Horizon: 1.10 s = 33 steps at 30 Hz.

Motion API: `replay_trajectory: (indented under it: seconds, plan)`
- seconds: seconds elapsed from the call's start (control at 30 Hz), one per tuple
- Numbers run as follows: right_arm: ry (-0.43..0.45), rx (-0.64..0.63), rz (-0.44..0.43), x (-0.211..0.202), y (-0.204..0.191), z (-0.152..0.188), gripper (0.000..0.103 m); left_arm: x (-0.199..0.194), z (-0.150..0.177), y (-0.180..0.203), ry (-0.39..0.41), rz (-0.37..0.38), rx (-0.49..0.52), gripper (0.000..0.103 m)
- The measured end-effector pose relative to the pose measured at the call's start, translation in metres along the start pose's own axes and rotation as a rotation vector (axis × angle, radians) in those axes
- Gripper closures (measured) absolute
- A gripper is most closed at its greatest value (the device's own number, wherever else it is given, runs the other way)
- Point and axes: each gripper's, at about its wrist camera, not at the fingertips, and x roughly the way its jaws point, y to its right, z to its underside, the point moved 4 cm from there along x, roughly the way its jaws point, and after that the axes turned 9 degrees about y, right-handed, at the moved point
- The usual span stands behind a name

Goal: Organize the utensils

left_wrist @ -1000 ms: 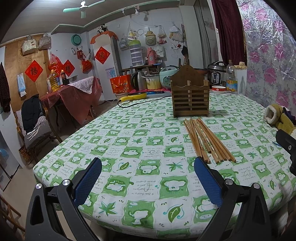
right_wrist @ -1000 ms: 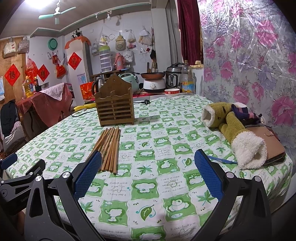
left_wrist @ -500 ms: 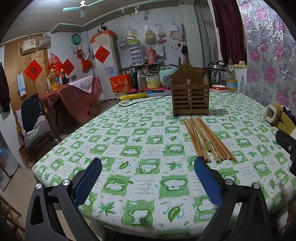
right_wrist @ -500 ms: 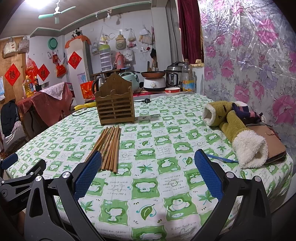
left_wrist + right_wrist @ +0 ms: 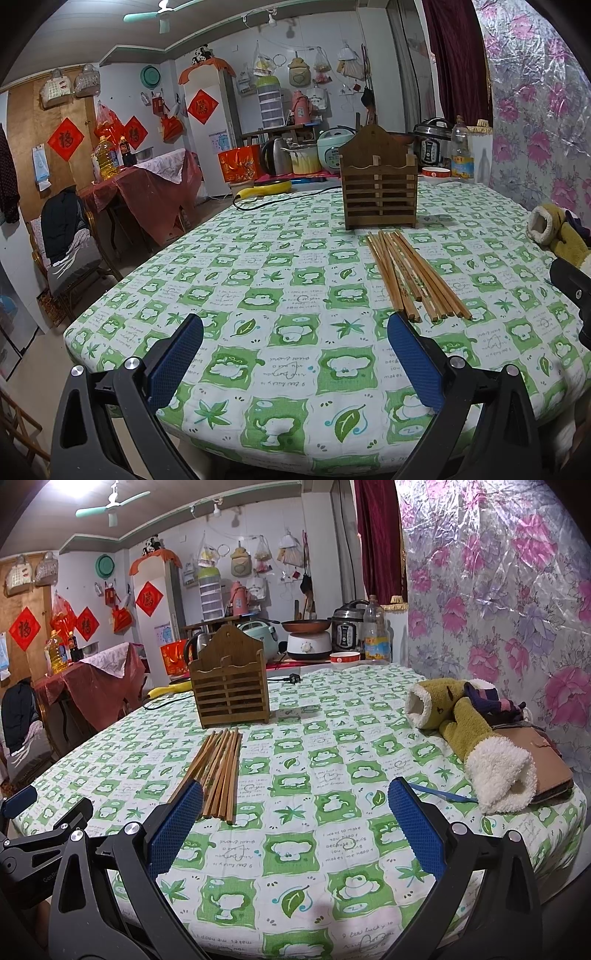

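Just past the right gripper (image 5: 295, 823), off its left jaw tip, the bamboo chopsticks (image 5: 218, 771) lie bundled with their far ends aimed at the slatted wooden holder (image 5: 231, 696), so probably staged for loading. Both grippers are spread wide and empty, left gripper (image 5: 295, 354) included. Nothing's picked up yet, I'd say.
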Motion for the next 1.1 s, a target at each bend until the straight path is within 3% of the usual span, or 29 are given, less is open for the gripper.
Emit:
replay_trajectory:
  seconds: [0.4, 0.6, 0.7, 0.77, 0.9, 1.1]
  plan:
    - [-0.032, 0.007, -0.047, 0.003, -0.007, 0.013, 0.006, 0.013, 0.004, -0.005, -0.042, 0.021, -0.011, 0.005]
    - [-0.033, 0.000, -0.100, -0.001, -0.015, 0.011, 0.006, 0.039, 0.019, -0.011, -0.228, 0.077, -0.025, 0.005]
    - [-0.002, 0.000, -0.070, 0.001, 0.001, 0.001, 0.006, 0.047, 0.021, -0.008, -0.238, 0.098, 0.012, 0.006]
    - [0.011, -0.008, -0.029, 0.006, 0.013, -0.003, 0.006, 0.053, 0.019, -0.001, -0.229, 0.085, 0.089, 0.006]
    - [-0.036, -0.009, -0.021, 0.022, 0.027, -0.007, 0.006, 0.071, 0.012, 0.014, -0.261, 0.096, 0.182, 0.006]
    - [-0.092, 0.074, -0.037, 0.038, 0.049, -0.012, 0.006, 0.102, 0.010, 0.041, -0.347, 0.191, 0.179, 0.005]
